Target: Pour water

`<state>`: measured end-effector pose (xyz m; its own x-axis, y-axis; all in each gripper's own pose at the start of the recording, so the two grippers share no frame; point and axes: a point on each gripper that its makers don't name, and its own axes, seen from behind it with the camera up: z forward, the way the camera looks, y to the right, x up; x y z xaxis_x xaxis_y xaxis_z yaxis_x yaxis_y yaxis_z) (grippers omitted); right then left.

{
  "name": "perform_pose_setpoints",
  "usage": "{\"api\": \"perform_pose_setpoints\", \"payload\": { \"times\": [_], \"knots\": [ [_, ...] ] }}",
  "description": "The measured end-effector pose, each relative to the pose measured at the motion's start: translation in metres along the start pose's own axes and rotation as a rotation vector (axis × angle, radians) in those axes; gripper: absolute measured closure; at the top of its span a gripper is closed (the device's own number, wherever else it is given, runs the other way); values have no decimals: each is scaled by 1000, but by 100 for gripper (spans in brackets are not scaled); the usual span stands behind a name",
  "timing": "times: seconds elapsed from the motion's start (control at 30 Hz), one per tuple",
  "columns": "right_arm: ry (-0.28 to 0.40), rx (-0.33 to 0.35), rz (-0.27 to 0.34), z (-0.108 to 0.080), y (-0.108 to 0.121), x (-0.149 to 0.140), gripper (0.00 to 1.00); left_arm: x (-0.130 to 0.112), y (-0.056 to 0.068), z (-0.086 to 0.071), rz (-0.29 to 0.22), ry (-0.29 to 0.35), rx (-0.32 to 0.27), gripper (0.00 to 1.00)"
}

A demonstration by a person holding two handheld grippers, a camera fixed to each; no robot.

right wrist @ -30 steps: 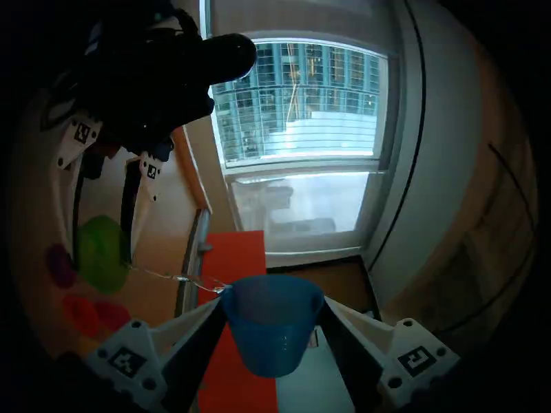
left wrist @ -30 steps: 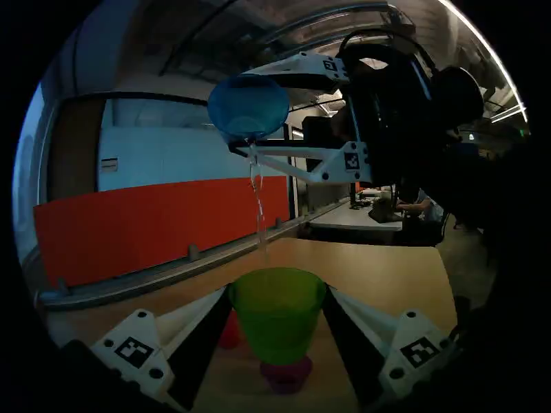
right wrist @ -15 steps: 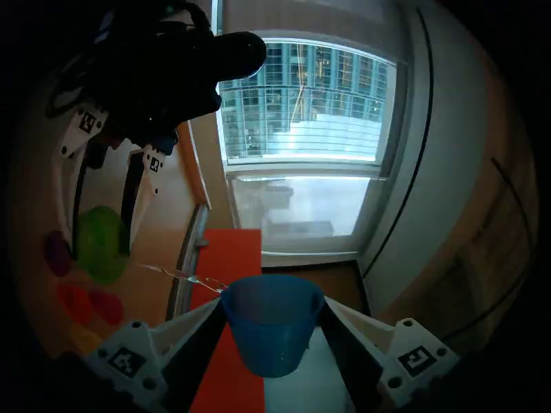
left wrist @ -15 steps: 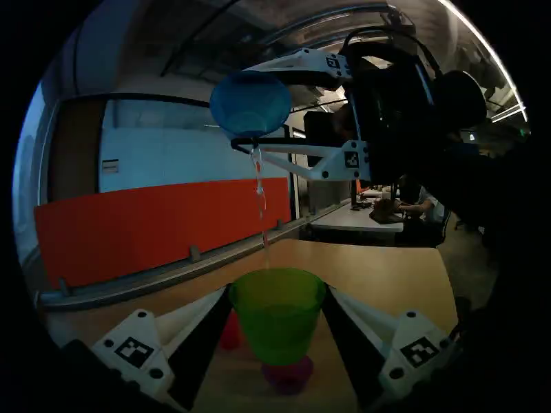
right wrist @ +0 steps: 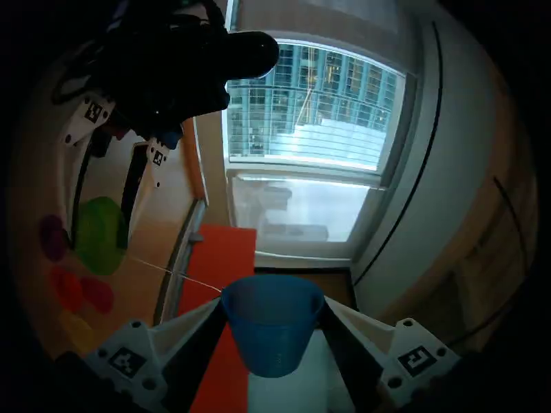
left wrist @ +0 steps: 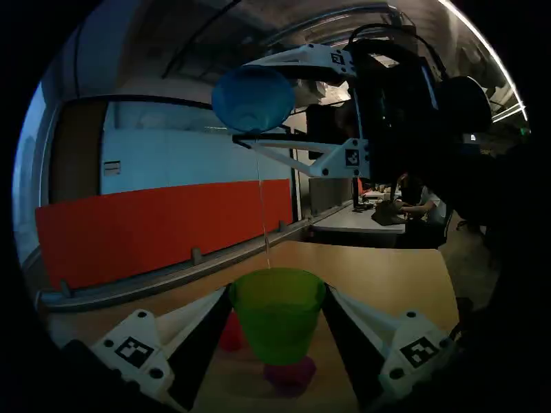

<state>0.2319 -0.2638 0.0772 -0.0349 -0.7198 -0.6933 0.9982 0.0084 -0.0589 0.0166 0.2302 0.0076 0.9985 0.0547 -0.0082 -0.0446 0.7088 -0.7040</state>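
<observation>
Above the wooden tabletop (left wrist: 386, 268), short of its far edge, the left hand-held gripper (left wrist: 277, 296) clamps a green plastic cup (left wrist: 277, 330); the right hand-held gripper (right wrist: 273, 303) grips a tipped blue plastic cup (right wrist: 273, 337), trickling water (left wrist: 262, 206) — pour seemingly ending; next, right it.

Orange wall panel (left wrist: 158, 227), wooden table (left wrist: 392, 268) with a magenta cup (left wrist: 289, 375), bright window (right wrist: 310, 117) with high-rises.

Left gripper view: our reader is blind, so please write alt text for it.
A tipped blue plastic cup in the right gripper pours a thin stream of water into a translucent green plastic cup held between the white fingers of the left gripper.
</observation>
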Motion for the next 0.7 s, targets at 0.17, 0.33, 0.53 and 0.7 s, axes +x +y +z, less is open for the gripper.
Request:
{"api": "perform_pose_setpoints", "payload": {
  "times": [0.17,0.33,0.53,0.7],
  "knots": [
    [4,-8,-21,0,4,1,9,2,-2,1,-5,5,2,11],
    [9,-17,-38,0,9,5,9,3,-2,2,-5,8,3,11],
    [13,-21,-38,0,12,7,9,5,-3,3,-7,12,5,11],
    [9,-26,-19,-1,13,4,9,6,-3,3,-5,14,8,11]
  ]
}}
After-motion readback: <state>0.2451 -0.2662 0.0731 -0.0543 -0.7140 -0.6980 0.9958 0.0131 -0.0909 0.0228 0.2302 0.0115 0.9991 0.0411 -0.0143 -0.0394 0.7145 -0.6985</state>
